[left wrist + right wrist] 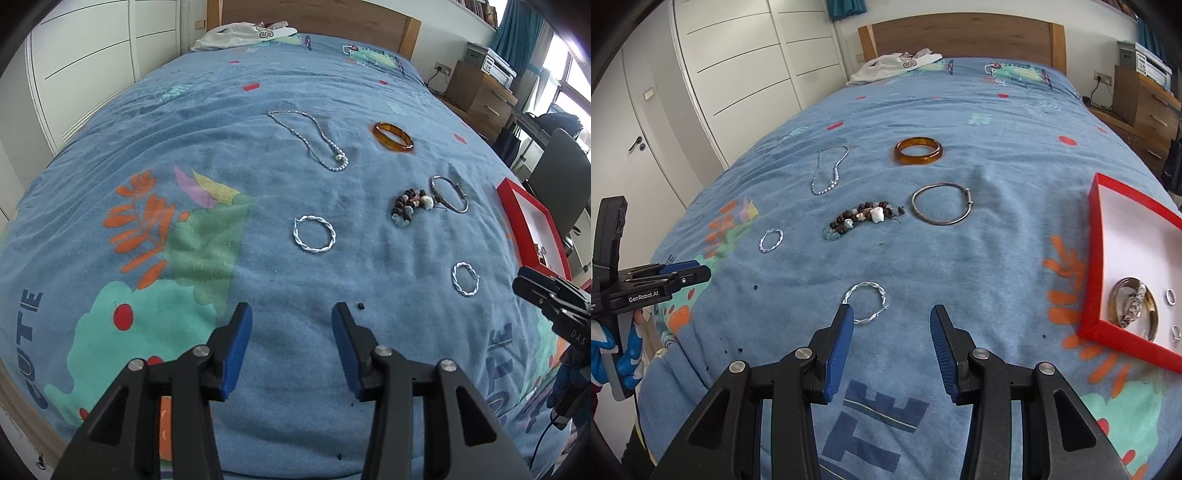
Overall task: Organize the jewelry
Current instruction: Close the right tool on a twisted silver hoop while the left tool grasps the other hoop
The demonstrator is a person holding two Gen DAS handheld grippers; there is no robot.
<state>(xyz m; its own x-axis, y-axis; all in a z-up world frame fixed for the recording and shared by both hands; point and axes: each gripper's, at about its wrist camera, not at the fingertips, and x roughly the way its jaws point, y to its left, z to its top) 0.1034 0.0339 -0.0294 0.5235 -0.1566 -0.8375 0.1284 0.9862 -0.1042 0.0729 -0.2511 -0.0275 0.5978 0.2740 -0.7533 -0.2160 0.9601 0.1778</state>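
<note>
Blue-padded fingers of the right gripper are spread apart and grasp nothing; a twisted silver bangle lies on the blue bedspread just beyond its left finger. The left gripper is likewise released and empty above the bedspread. Farther out lie a second twisted bangle, a beaded bracelet, a thin silver bangle, an amber bangle and a chain necklace. A red tray at right holds rings and a small dish.
</note>
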